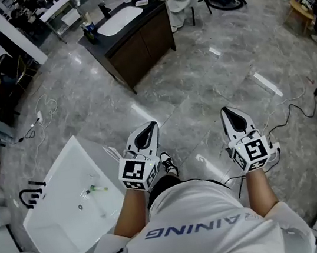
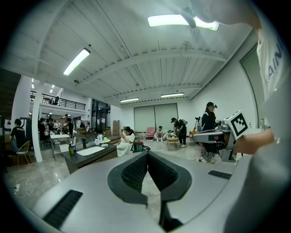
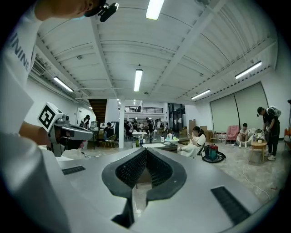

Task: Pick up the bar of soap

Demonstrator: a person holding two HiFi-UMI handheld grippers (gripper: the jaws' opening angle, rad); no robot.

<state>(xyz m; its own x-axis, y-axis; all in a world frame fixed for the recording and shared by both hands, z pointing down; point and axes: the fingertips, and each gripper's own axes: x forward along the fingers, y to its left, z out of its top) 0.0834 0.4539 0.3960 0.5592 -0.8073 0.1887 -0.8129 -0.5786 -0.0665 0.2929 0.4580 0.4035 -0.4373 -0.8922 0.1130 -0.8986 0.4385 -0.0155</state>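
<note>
Evidently my grey left gripper (image 1: 152,125) and right gripper (image 1: 226,110) sat pressed together, empty; the unseen bar of soap, likely slick, needed a mid-side pinch.

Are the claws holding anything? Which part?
Nothing is held. The left claw and the right claw are both shut and empty.

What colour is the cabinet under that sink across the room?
Dark brown cabinet, clearest in the head view.
</note>
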